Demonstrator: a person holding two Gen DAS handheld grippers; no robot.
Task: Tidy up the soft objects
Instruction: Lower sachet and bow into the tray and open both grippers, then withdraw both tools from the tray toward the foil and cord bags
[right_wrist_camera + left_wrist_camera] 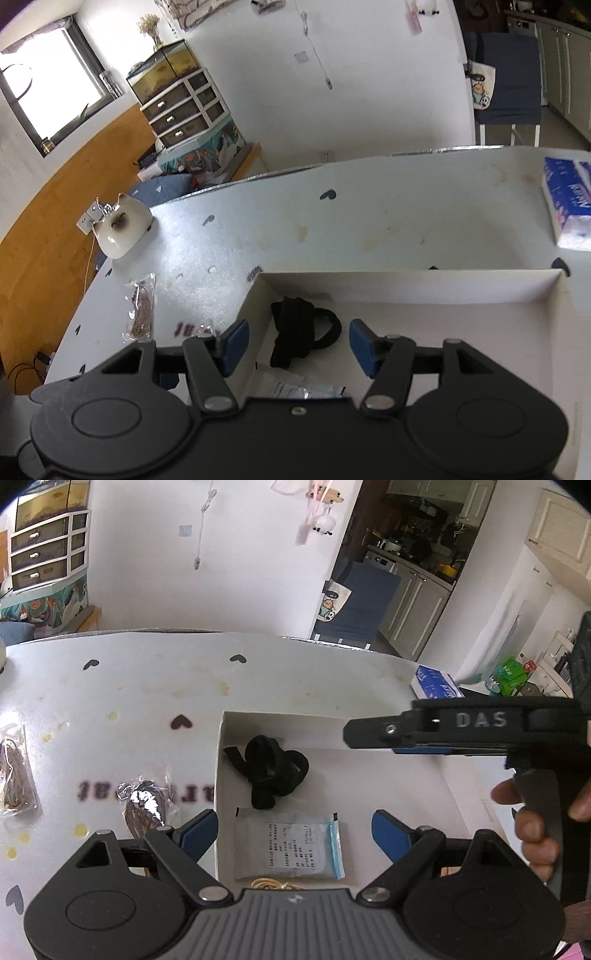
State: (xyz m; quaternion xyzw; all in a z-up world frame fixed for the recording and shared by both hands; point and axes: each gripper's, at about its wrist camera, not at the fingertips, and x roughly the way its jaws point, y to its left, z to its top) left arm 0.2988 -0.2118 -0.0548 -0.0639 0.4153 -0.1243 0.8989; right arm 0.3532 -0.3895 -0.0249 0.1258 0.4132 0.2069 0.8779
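Left wrist view: the left tongs stand wide apart with nothing between the pads, hovering over the near end of the shallow white cardboard box, probably waiting for their turn. Inside the box lie a knotted black fabric strap and a flat white sachet with a blue seal strip, gathered there as the sorted pile. Two clear crinkly packets of brown strands lie outside on the white heart-printed tabletop, seemingly unsorted. The right tongs reach in from the side above the box.

Right wrist view: the right tongs are parted and empty, with the strap lying free in the box below them, so it looks dropped off there.
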